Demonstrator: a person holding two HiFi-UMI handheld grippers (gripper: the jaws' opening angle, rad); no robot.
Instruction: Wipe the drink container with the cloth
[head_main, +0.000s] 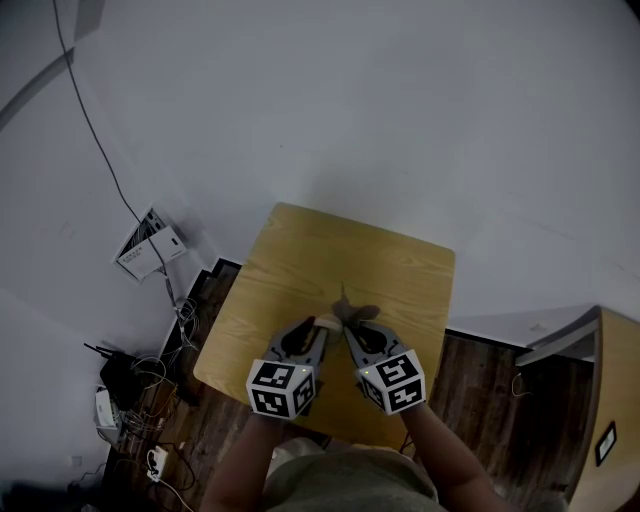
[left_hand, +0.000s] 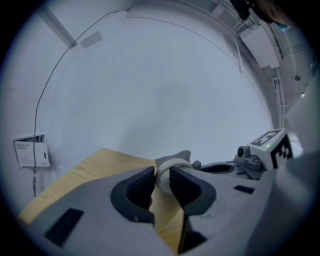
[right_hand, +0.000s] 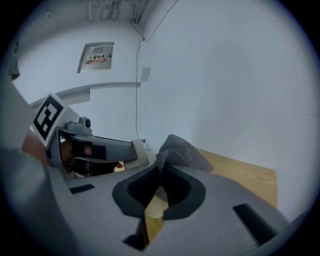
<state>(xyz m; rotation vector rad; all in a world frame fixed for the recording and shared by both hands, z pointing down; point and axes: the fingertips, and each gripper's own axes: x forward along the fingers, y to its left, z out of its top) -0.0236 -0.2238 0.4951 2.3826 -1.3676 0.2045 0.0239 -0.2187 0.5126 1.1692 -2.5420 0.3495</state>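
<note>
Your left claw (left_hand: 161, 176) clamps the pale cup (left_hand: 173, 163) and your right claw (right_hand: 162, 175) pinches the grey cloth (right_hand: 181, 150), both over the surface's (head_main: 375, 262) near edge. Hold the cup steady and press the cloth around its wall.

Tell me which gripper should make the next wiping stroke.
The right. The right gripper is clamped on the grey cloth, which stands up close beside the drink container. The left gripper is shut on that container, so it should probably just steady it.
</note>
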